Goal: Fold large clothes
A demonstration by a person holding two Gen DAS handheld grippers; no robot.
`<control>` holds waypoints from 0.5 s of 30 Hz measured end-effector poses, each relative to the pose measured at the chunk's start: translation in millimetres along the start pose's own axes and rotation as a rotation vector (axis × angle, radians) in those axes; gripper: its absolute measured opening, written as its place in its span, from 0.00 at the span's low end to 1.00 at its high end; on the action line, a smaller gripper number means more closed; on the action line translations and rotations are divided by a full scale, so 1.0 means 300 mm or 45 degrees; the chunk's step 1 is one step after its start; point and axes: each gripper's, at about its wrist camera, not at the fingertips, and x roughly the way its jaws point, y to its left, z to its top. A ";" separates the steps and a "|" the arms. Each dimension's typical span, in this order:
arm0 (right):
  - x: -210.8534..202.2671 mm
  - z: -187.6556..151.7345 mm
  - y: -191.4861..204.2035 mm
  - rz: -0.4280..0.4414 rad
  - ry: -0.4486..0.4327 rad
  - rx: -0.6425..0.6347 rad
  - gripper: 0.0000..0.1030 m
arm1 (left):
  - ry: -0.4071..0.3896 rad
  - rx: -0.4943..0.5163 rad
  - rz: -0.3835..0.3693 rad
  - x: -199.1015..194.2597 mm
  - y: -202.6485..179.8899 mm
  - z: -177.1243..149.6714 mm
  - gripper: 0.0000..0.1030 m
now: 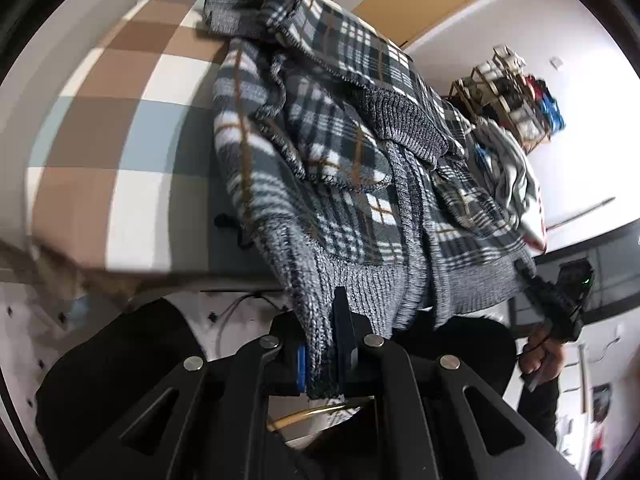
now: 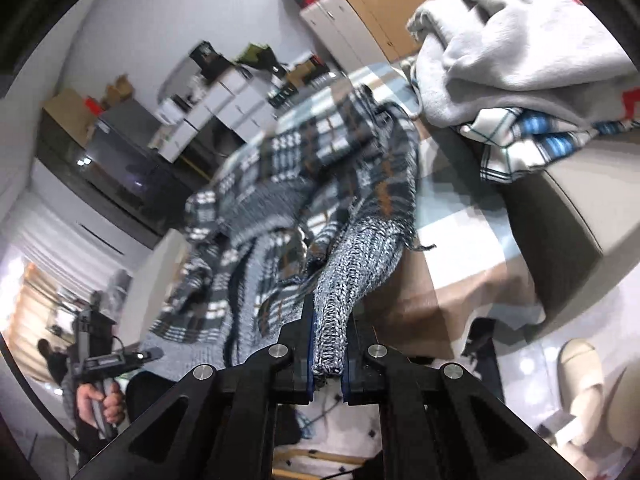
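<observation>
While the plaid jacket (image 1: 320, 152) lies rumpled across the checked bed (image 1: 120, 120), both claws angle downward at its near edge. The left claw (image 1: 322, 360) is pressed together on the grey knit hem, which runs up toward 12 o'clock. The right claw (image 2: 328, 356) pinches a ribbed knit fold likewise. In the left wrist view, a hand (image 1: 544, 356) grips the right tool's handle at 4 o'clock.

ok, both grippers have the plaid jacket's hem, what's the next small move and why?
Probably lift and spread both hands apart. The left gripper and right gripper are each shut on the ribbed hem of the plaid jacket, but its body lies bunched on the checked bed cover, so it needs to be flattened before folding.
</observation>
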 end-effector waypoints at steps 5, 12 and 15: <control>0.011 0.046 -0.011 0.072 0.027 0.044 0.08 | 0.015 0.025 -0.048 -0.014 -0.016 0.046 0.05; 0.053 0.248 0.101 0.119 0.037 0.034 0.08 | -0.018 0.065 -0.077 -0.062 -0.107 0.266 0.05; 0.095 0.385 0.135 0.094 0.013 0.069 0.08 | -0.029 -0.014 -0.081 -0.077 -0.076 0.398 0.05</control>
